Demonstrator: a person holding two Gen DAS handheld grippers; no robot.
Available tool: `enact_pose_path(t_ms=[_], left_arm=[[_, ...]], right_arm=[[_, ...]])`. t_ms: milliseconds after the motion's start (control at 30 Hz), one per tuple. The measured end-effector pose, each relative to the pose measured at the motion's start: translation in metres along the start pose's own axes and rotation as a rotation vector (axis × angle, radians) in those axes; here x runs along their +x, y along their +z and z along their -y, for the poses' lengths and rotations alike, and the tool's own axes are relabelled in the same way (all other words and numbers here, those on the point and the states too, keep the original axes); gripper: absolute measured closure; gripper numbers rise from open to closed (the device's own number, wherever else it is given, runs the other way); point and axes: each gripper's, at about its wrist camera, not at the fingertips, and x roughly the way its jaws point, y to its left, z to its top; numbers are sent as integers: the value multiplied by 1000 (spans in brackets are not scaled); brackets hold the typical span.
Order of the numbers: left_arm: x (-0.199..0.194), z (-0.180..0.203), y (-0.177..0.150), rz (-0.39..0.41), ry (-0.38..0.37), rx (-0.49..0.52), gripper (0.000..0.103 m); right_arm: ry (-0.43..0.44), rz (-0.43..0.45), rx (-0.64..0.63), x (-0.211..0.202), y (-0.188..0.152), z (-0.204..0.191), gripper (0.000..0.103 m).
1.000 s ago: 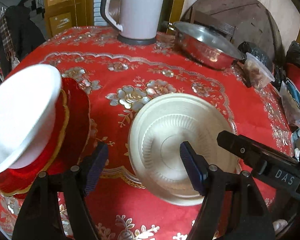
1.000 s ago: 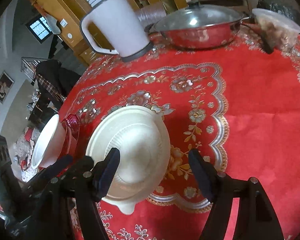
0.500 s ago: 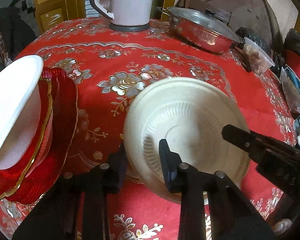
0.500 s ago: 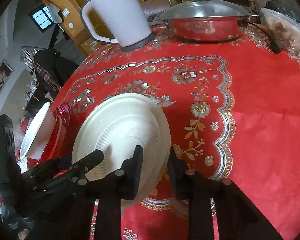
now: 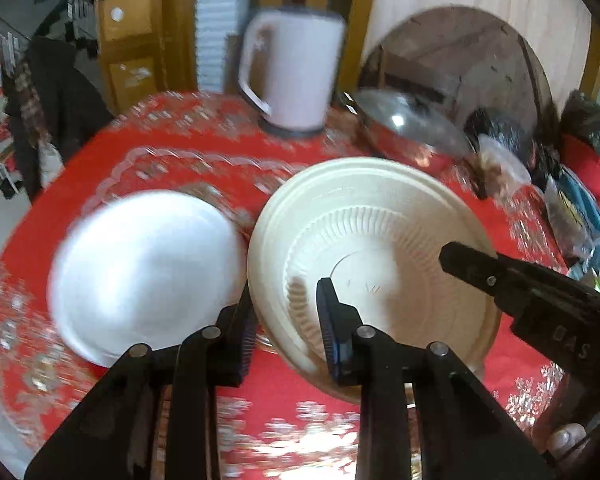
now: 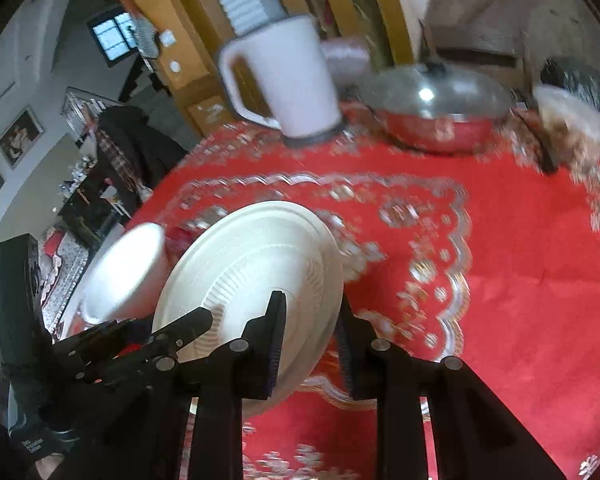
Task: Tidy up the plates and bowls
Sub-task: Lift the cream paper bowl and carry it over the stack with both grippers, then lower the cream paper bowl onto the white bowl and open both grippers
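Both grippers clamped the cream plate [image 5: 380, 240] at frame centre: the left gripper [image 5: 286, 328] on its left rim, the right gripper [image 6: 310, 336] on its right rim (plate tilted above the red tablecloth [image 6: 520, 280]). A white bowl [image 5: 144, 276] sat just left; kettle [image 5: 296, 76] and lidded pan [image 6: 436, 108] stood beyond.

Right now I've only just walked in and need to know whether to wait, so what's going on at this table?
A person is sorting dishes with two tools. The left hand-held gripper and the right hand-held gripper are both shut on the rim of the cream plate, on opposite sides, holding it tilted above the red tablecloth. Beside it a white bowl sits over something red. A kettle and a lidded steel pan stand at the back. The picture is blurred by motion.
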Motion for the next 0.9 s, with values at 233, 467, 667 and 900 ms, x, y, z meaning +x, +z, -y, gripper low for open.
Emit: enact_pose_path(t_ms=[233,467,667,900], left_arm=[[-13,-66,13,25,104,-64,77],[23,-100,5,-52,114,-105,77],[32,-109,2,-72,112,-100,59],[14,-122,3,-9,121,-143,50]], right_arm=[[93,7,-81,12,24,-75,75],[109,-38,-129,53,39,-127,75],[79,-63,-148,75,44,-143,75],[72,-56,-155,81,44,-149,75]])
